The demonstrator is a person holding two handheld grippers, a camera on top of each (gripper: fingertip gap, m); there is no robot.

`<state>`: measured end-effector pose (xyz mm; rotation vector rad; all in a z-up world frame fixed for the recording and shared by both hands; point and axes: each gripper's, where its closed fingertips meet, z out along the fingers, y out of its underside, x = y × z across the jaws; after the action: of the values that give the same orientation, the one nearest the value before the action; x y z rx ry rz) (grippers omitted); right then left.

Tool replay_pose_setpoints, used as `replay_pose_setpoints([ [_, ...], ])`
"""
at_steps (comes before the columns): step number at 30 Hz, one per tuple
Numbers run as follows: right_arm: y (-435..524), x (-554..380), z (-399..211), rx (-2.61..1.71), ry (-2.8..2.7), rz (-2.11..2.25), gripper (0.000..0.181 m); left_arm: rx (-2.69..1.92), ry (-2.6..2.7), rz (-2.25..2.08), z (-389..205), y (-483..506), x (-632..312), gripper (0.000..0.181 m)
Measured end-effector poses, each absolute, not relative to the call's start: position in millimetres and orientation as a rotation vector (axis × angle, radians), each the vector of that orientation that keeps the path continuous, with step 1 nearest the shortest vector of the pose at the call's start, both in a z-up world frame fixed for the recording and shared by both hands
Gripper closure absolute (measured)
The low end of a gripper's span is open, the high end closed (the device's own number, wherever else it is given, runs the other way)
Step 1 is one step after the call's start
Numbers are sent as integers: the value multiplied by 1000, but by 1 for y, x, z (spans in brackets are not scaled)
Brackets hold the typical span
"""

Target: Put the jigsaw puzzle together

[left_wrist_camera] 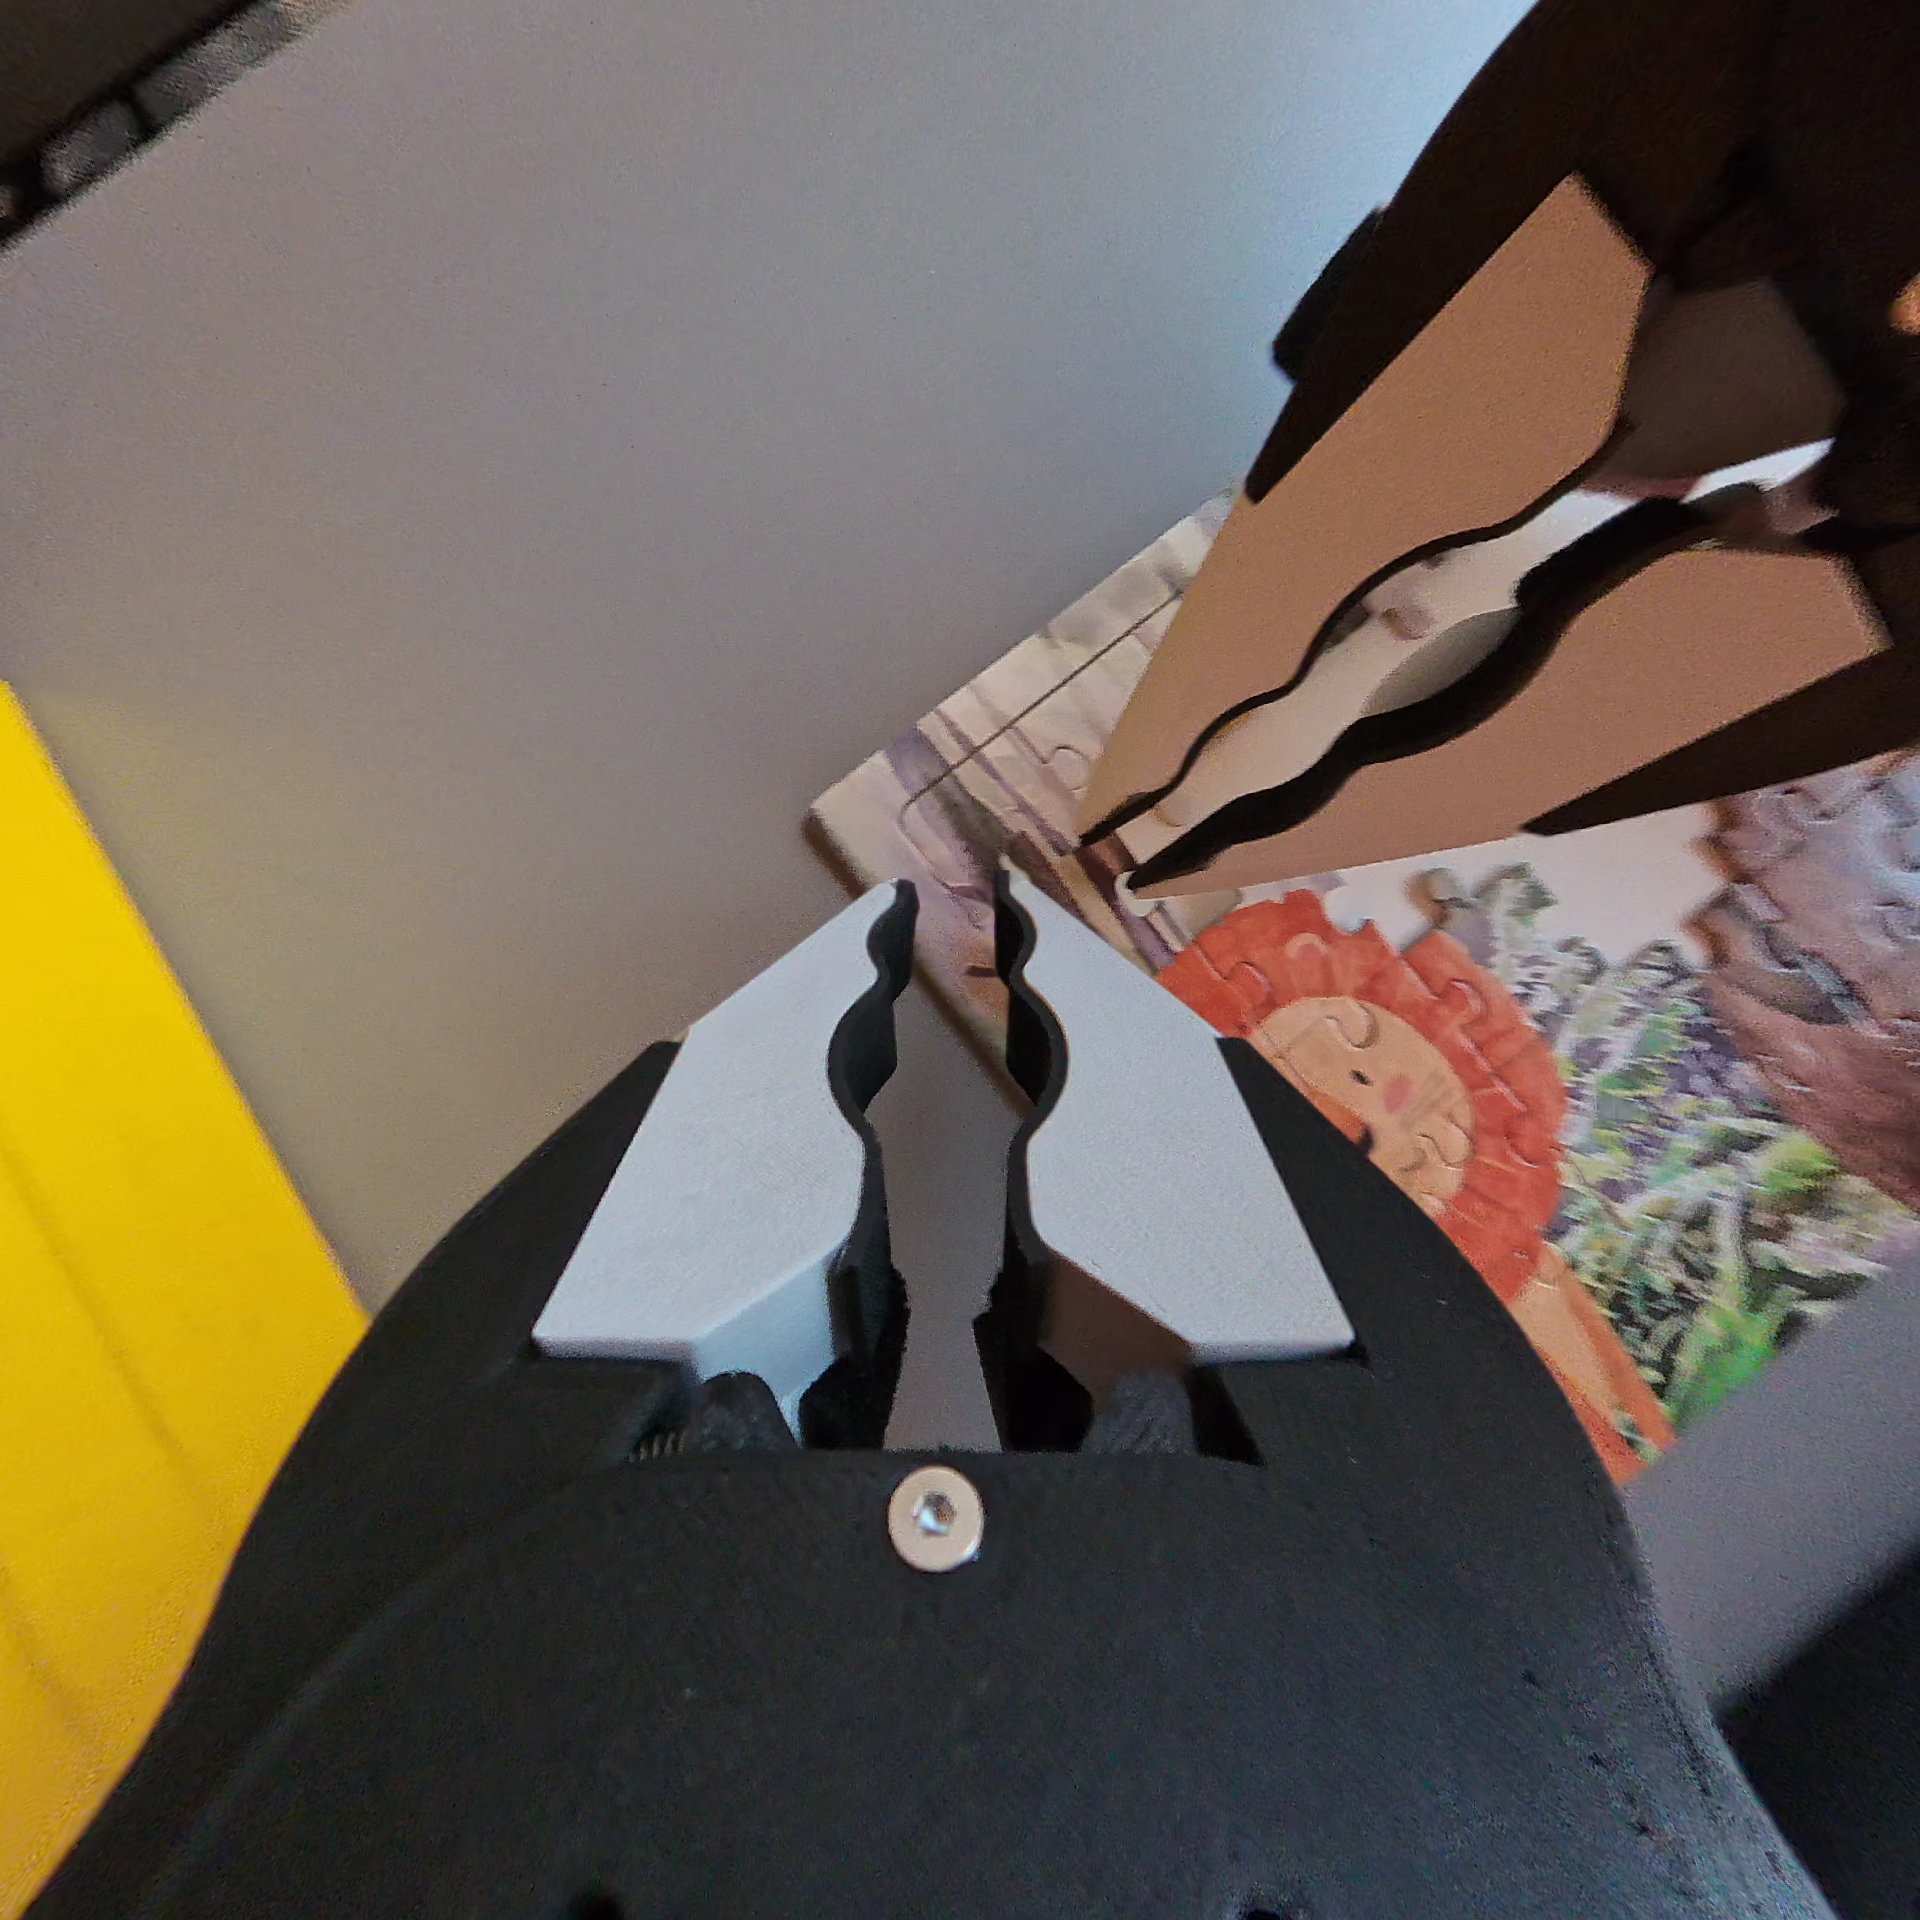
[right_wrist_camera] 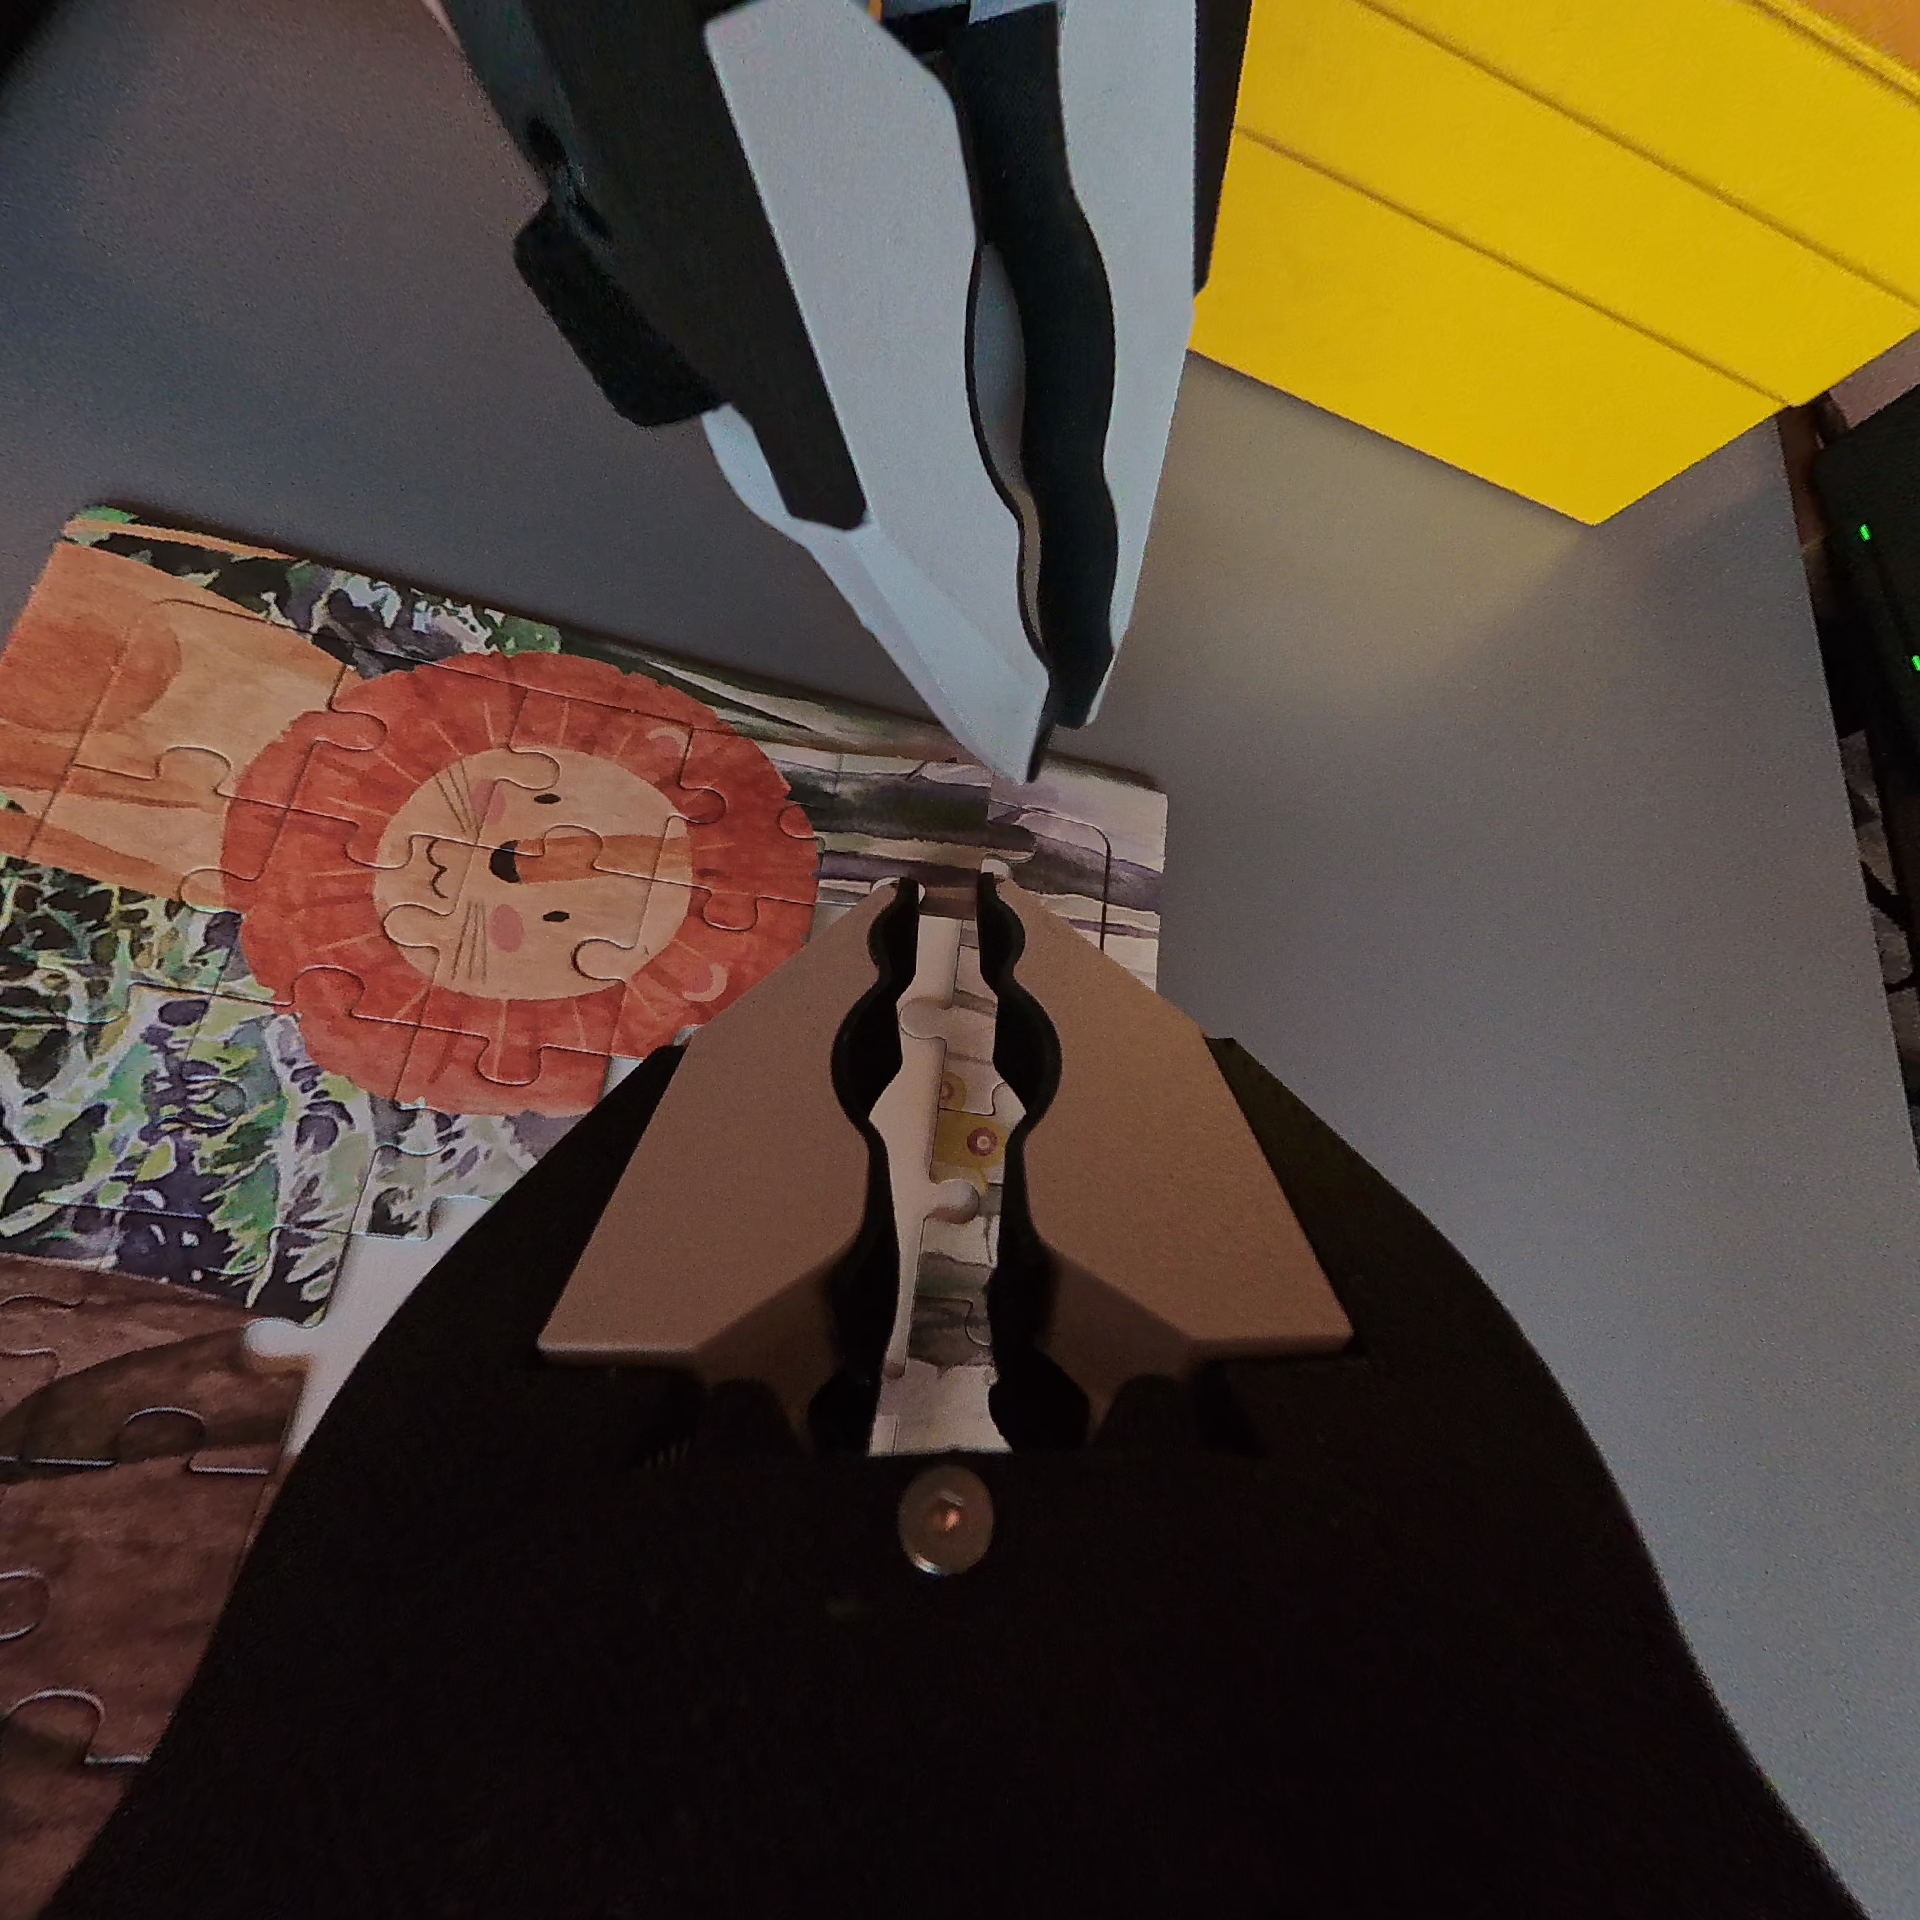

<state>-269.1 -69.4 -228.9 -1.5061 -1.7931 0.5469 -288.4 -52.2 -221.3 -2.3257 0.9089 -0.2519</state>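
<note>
In the right wrist view, the right gripper (right_wrist_camera: 948, 891) fills the near foreground, its tan fingers (right_wrist_camera: 727, 1164) set a narrow gap apart with nothing between them; through the gap show pale pieces of the jigsaw puzzle (right_wrist_camera: 499, 862). The tips hover over the puzzle's far right corner region, though whether they touch the surface I cannot tell. The puzzle lies flat on the grey table (right_wrist_camera: 1455, 935), reaching left from the gripper: a lion's face with an orange mane sits in the middle, green and purple foliage to its near left, and a brown area at the near left edge (a few white gaps show along the seam between brown and foliage). Just beyond the puzzle's far edge the left gripper (right_wrist_camera: 1055, 743) comes down from above, its white fingers close together, tips right at the far right corner of the puzzle. Farther off on the right stands a yellow box (right_wrist_camera: 1558, 260).

In the left wrist view, the left gripper (left_wrist_camera: 956, 894) likewise shows a narrow, empty gap, its tips at the puzzle's (left_wrist_camera: 1403, 1091) corner, with the right gripper (left_wrist_camera: 1107, 857) just beyond, pointing toward it. The yellow box (left_wrist_camera: 125, 1195) is at the left.
</note>
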Motion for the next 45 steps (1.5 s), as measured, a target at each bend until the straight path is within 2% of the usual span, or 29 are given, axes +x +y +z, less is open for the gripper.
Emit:
replay_pose_setpoints([
  [3,-70,-270,-227,-1484,-1790,544,171,-2346,865,-515,-218,-62,-277,153],
  [10,-72,-271,-222,-1432,-1774,548,173,-2293,826,-624,-216,-60,-276,156],
  [15,-76,-273,-218,-1319,-1779,513,173,-2218,939,-504,-217,-62,-279,153],
  [19,-78,-273,-216,-1195,-1791,427,174,-2210,957,-514,-219,-67,-278,160],
  [21,-80,-272,-214,-1139,-1794,406,181,-2219,952,-538,-221,-69,-279,160],
  [24,-81,-273,-210,-1104,-1768,404,181,-2222,925,-579,-219,-70,-280,160],
  [28,-73,-272,-213,-1180,-1742,409,181,-2244,864,-610,-220,-69,-285,166],
  [32,-57,-265,-224,-1446,-1658,537,160,-2290,809,-571,-225,-66,-293,166],
  [34,-55,-263,-227,-1487,-1646,575,154,-2301,809,-543,-228,-65,-296,165],
  [42,-64,-265,-241,-1613,-1717,630,155,-2360,803,-563,-239,-67,-296,166],
  [45,-68,-269,-241,-1637,-1717,662,167,-2364,800,-572,-240,-68,-296,168],
])
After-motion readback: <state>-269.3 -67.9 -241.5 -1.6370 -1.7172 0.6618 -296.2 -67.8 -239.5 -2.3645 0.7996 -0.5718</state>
